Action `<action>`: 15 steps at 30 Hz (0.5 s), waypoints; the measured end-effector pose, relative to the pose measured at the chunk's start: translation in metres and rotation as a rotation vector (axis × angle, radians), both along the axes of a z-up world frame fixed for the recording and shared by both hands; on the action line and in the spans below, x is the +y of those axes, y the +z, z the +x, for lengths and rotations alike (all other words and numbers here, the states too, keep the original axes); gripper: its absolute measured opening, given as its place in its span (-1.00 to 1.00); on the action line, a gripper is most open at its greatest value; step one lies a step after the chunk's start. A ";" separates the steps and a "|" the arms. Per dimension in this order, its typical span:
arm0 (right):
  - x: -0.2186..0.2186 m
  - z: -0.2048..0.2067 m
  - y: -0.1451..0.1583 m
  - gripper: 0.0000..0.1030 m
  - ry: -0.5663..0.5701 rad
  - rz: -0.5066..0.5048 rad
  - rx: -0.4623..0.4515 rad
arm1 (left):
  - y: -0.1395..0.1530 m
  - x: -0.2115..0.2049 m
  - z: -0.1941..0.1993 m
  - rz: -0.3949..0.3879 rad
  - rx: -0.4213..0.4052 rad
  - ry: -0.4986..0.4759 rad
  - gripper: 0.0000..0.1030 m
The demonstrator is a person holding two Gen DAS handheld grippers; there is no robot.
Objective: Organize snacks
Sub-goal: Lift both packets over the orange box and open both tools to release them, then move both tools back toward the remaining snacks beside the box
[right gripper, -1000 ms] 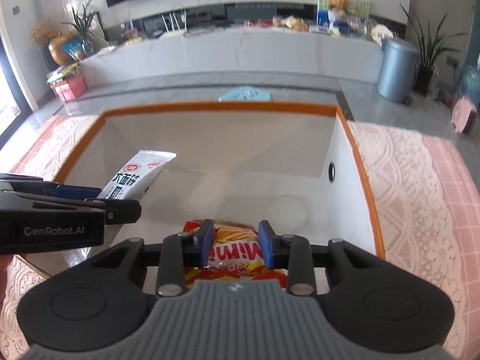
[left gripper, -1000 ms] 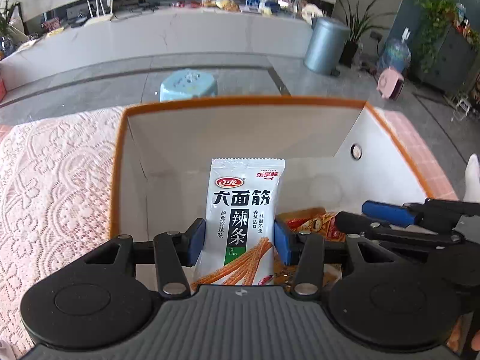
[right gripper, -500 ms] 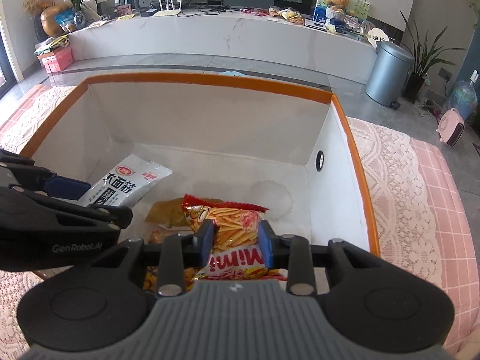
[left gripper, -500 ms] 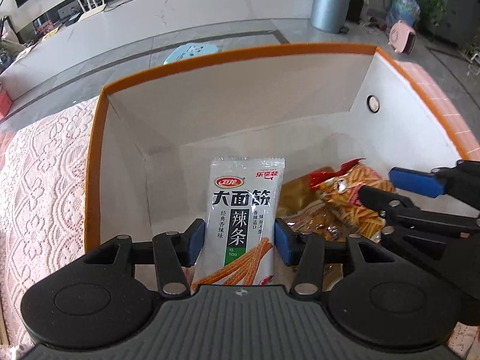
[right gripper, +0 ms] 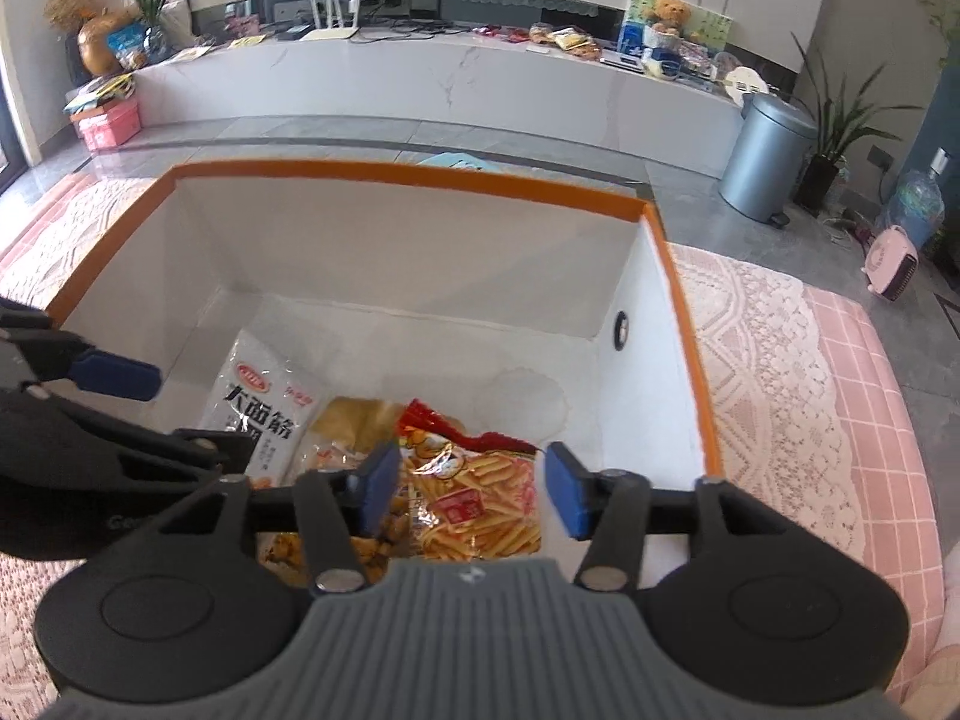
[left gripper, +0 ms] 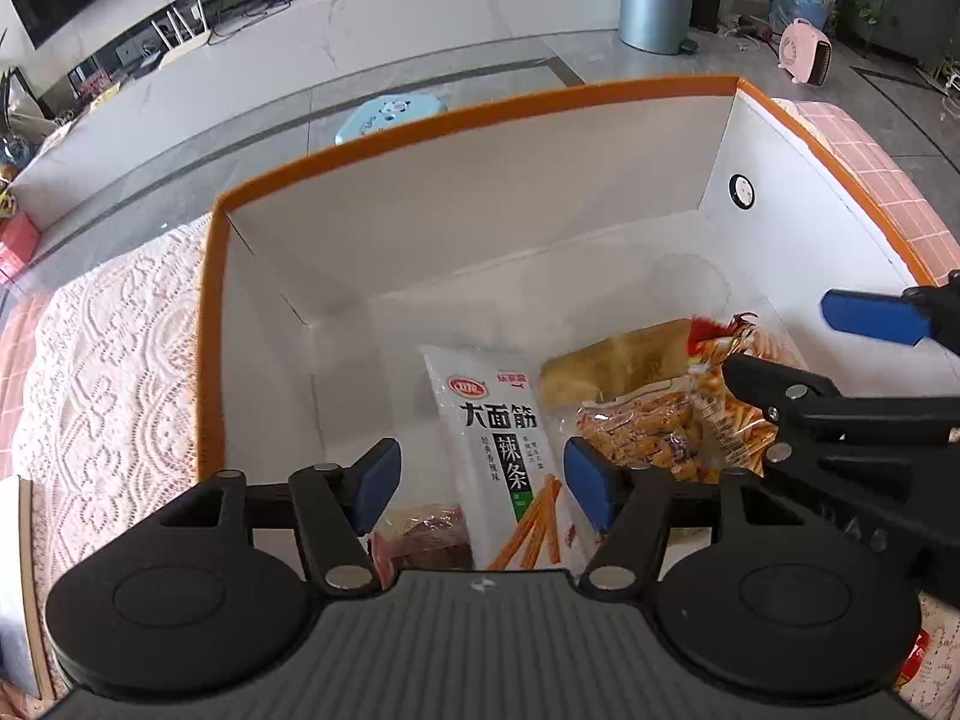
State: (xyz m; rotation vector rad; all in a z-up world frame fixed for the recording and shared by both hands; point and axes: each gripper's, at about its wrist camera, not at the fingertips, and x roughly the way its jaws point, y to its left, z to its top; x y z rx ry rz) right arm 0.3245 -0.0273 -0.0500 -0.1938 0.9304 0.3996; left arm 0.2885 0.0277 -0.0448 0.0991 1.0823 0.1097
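A white box with an orange rim [left gripper: 480, 111] [right gripper: 408, 174] stands on the lace cloth. Inside lies a white spicy-strip packet [left gripper: 498, 438] [right gripper: 261, 405] beside a red fries packet [right gripper: 474, 495] [left gripper: 735, 414] and a clear bag of orange snacks [left gripper: 636, 429]. My left gripper [left gripper: 480, 480] hovers over the white packet, its jaws opening, pads clear of the packet. My right gripper [right gripper: 474, 495] hangs above the fries packet, jaws opening too, touching nothing. Each gripper shows at the edge of the other's view.
A small dark-red packet [left gripper: 426, 534] lies in the box's near left corner. A pink checked cloth under lace [right gripper: 810, 420] covers the table around the box. A blue stool [left gripper: 390, 117], a grey bin [right gripper: 765, 165] and a long white counter [right gripper: 420, 84] stand beyond.
Both grippers opened and let go of their packets. The white packet and the fries packet dropped onto the box floor. The left gripper tilted further down into the box.
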 end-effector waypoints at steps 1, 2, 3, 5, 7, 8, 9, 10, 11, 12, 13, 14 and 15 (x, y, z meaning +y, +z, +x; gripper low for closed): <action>-0.003 0.000 0.001 0.19 -0.010 0.010 0.002 | 0.002 0.001 -0.002 -0.005 -0.007 0.004 0.49; -0.006 0.001 0.002 0.21 -0.020 0.022 0.007 | 0.005 0.001 -0.003 -0.012 -0.015 0.009 0.52; -0.008 0.000 0.004 0.21 -0.027 0.033 0.010 | 0.008 0.002 -0.005 -0.023 -0.027 0.017 0.53; -0.011 -0.003 0.009 0.21 -0.040 0.049 0.004 | 0.016 0.001 -0.009 -0.038 -0.055 0.029 0.53; -0.014 -0.008 0.016 0.23 -0.044 0.057 -0.017 | 0.025 0.000 -0.017 -0.039 -0.093 0.042 0.53; -0.016 -0.011 0.020 0.26 -0.044 0.062 -0.032 | 0.031 -0.002 -0.022 -0.031 -0.119 0.047 0.54; -0.018 -0.014 0.025 0.32 -0.048 0.065 -0.047 | 0.036 -0.004 -0.026 -0.026 -0.143 0.048 0.55; -0.021 -0.017 0.030 0.35 -0.053 0.066 -0.062 | 0.041 -0.005 -0.030 -0.025 -0.163 0.049 0.55; -0.023 -0.020 0.034 0.40 -0.057 0.068 -0.076 | 0.045 -0.006 -0.034 -0.030 -0.180 0.052 0.56; -0.027 -0.023 0.040 0.45 -0.061 0.072 -0.092 | 0.050 -0.007 -0.039 -0.040 -0.197 0.056 0.57; -0.030 -0.027 0.045 0.48 -0.064 0.075 -0.105 | 0.054 -0.008 -0.041 -0.049 -0.208 0.059 0.57; -0.033 -0.031 0.050 0.54 -0.067 0.076 -0.117 | 0.058 -0.009 -0.045 -0.061 -0.216 0.061 0.58; -0.037 -0.035 0.055 0.58 -0.068 0.078 -0.126 | 0.061 -0.009 -0.051 -0.073 -0.223 0.061 0.58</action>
